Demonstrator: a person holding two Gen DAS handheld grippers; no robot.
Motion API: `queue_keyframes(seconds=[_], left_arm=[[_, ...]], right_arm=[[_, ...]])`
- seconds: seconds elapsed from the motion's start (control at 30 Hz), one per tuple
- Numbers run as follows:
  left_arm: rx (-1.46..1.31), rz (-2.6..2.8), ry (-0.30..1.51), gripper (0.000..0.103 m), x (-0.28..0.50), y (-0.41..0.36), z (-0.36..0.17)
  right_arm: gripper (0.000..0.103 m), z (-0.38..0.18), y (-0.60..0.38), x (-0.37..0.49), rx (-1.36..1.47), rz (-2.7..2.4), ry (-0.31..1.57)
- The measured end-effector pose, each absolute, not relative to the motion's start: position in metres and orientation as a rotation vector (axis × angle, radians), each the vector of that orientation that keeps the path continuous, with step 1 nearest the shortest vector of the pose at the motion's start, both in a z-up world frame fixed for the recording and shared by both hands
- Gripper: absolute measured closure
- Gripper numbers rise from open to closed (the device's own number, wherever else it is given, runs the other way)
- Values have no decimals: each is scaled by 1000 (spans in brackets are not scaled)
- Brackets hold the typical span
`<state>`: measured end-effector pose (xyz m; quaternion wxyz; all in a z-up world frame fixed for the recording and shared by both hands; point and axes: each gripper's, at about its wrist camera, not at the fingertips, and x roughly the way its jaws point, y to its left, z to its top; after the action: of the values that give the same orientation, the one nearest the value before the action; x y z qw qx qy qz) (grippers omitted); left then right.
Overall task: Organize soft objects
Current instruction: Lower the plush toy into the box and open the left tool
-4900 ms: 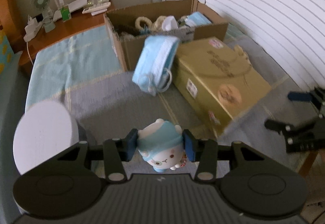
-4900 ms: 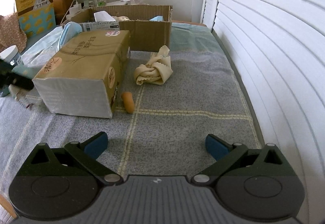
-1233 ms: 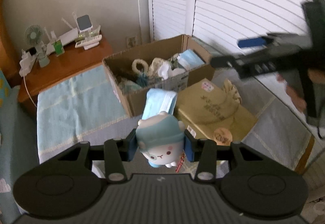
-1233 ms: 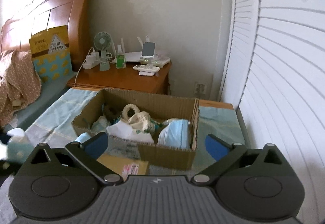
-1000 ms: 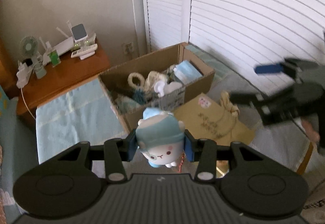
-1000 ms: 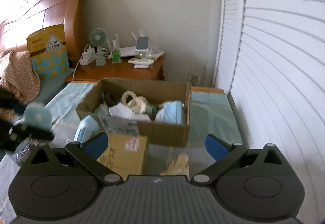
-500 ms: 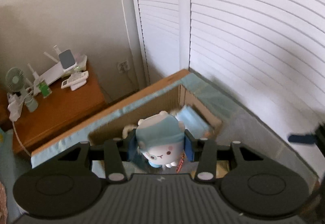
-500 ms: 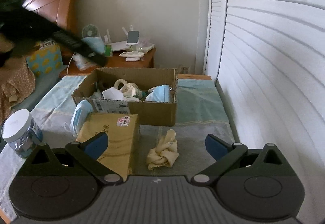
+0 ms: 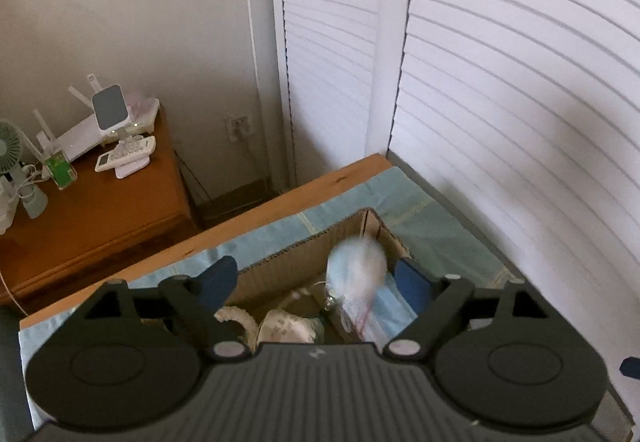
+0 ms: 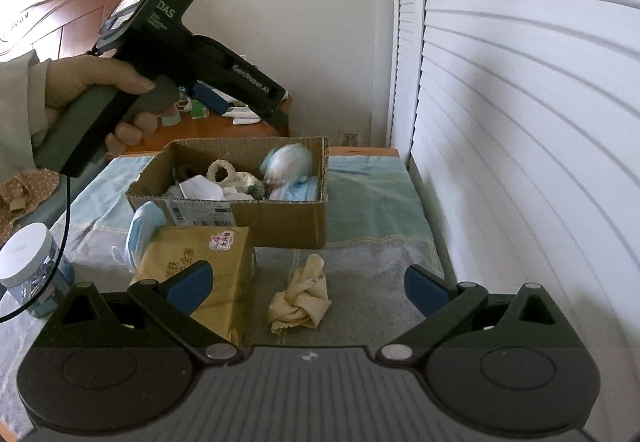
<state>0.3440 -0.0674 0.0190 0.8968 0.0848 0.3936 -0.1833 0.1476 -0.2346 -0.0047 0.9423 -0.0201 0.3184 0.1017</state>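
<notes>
The plush toy [image 9: 356,262], a blue-and-white blur, is dropping free into the right end of the cardboard box [image 10: 280,219], clear of both pads. Above it the left gripper [image 9: 316,280] has just been opening and now stands wide with nothing held. The box, mid-frame in the right wrist view, already holds a rope ring [image 10: 220,169], white cloth and a blue mask pack. Left outside, by my reading: the knotted yellow cloth [image 10: 302,300] low in centre and another mask pack [image 10: 142,230] leaning on the tan parcel [image 10: 200,266] at lower left. The right gripper [image 10: 306,288] hangs wide open and empty over the yellow cloth.
</notes>
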Motion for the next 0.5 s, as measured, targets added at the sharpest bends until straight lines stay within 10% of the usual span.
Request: queue_keyframes(seconds=[0.5], left_arm=[[179, -364, 776, 10, 291, -50, 38]], right_arm=[[0, 11, -228, 128, -52, 217, 608]])
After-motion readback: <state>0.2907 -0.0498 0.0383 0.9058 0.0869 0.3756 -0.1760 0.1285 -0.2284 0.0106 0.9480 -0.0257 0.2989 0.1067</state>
